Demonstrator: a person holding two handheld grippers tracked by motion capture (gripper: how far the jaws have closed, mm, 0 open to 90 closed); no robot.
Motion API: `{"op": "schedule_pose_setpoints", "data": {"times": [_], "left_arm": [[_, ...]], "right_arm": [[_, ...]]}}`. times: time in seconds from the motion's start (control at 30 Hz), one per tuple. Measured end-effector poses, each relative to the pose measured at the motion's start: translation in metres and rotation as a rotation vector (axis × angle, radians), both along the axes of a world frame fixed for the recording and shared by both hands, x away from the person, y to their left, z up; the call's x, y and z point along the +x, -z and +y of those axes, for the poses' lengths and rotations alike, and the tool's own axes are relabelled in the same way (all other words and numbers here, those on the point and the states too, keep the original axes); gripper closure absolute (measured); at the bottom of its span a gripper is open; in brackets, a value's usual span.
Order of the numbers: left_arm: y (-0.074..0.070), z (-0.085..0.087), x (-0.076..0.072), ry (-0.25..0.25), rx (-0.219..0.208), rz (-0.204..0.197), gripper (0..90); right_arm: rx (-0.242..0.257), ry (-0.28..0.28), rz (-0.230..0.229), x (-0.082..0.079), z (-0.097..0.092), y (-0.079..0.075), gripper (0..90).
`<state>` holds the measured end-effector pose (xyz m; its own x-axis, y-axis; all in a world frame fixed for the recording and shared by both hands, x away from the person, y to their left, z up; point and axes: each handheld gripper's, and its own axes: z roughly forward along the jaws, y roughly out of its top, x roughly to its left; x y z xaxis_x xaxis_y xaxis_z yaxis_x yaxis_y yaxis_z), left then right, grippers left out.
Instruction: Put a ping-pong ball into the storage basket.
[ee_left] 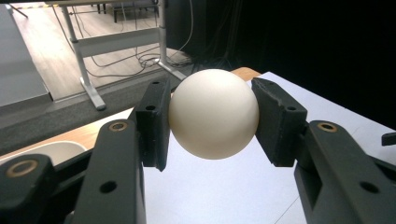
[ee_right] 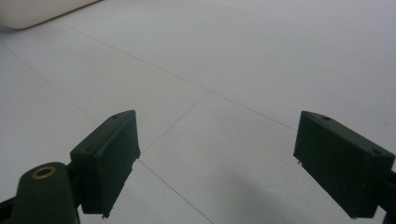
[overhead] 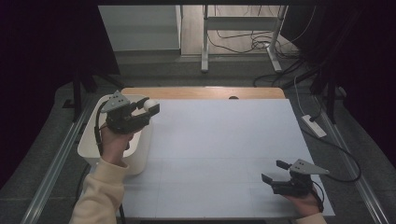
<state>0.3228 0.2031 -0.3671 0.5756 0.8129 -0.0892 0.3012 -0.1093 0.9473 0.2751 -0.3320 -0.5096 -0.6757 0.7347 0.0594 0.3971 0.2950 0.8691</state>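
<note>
A cream-white ball sits clamped between the two black pads of my left gripper. In the high view that left gripper hangs over the right rim of a white tub at the table's left, the ball showing at its tip. My right gripper rests low near the table's front right corner, jaws wide apart over bare white tabletop. In the right gripper view its jaws hold nothing between them.
The white tabletop stretches between the two hands, with a wooden strip along its far edge. A corner of the white tub shows far off in the right gripper view. Cables and a desk frame lie beyond the table.
</note>
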Motion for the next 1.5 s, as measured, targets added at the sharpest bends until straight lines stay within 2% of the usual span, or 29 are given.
{"op": "schedule_pose_setpoints", "data": {"times": [0.67, 0.83, 1.23, 1.5], "left_arm": [[0.005, 0.017, 0.004, -0.059, 0.003, 0.02, 50.9], [0.007, 0.021, 0.007, -0.104, 0.024, 0.018, 50.9], [0.01, 0.03, 0.014, -0.156, 0.029, 0.04, 50.9], [0.015, 0.039, 0.021, -0.201, 0.039, 0.071, 50.8]], "right_arm": [[-0.003, -0.001, -0.001, 0.0, 0.0, 0.0, 14.2], [-0.003, -0.001, -0.001, 0.0, 0.0, 0.0, 14.2], [-0.005, -0.004, 0.0, 0.0, 0.0, 0.0, 14.2], [-0.004, -0.004, 0.0, 0.001, 0.0, 0.0, 14.2]]}}
